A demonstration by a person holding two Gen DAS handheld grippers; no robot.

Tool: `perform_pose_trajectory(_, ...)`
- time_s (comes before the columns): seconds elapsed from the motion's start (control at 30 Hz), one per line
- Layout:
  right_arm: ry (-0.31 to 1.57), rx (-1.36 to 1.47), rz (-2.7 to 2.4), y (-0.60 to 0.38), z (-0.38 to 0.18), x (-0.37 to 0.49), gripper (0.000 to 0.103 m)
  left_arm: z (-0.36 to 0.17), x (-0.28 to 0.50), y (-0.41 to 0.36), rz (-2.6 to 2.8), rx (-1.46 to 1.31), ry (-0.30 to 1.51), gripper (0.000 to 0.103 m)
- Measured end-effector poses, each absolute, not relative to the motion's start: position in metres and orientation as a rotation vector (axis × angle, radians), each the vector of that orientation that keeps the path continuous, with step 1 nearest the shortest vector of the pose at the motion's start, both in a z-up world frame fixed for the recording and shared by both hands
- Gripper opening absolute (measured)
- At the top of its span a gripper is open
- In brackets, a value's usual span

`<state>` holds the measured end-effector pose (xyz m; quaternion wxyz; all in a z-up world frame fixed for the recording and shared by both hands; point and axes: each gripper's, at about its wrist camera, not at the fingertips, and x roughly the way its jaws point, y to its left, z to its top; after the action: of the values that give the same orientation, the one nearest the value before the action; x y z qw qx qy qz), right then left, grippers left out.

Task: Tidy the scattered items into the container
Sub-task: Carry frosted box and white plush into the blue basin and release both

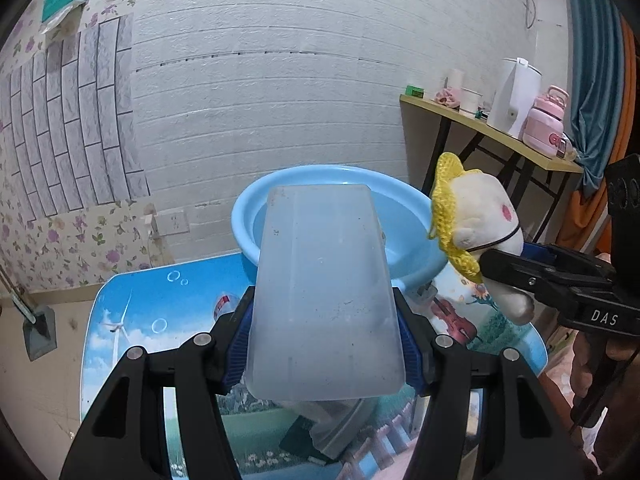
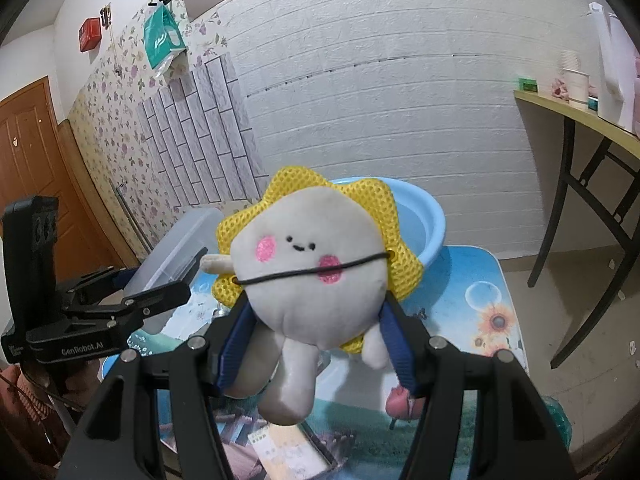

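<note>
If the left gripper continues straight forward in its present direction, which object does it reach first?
Probably the blue basin: it lies directly ahead of the left gripper, beyond the translucent plastic box it holds. Depth is unclear, so the box might pass over the rim.

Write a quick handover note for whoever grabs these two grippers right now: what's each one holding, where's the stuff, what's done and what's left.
Left gripper: jaws shut on the translucent plastic box, raised in front of the blue basin.
Right gripper: jaws shut on the sun plush toy, lifted near the basin.
Done: both items picked up; neither is in the basin.
Left: put both in; a booklet still lies on the printed table.
</note>
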<state>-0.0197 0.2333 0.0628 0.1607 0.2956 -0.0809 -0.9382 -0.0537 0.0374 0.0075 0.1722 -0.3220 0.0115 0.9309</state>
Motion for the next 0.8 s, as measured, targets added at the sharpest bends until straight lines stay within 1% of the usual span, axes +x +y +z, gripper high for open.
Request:
perform_pose_trajectory(0.43,-0.198,0.876,-2.645,0.22,0.057,-0.057,0.061,0.003,-0.093,0.052,2.644,-0.929,0.074,0.061)
perform_pose_trajectory(0.8,-0.198,0.948,-2.599,0.215,0.038,-0.098,0.062,-0.021,-0.13,0.064,2.644,-1.008,0.128,0.062)
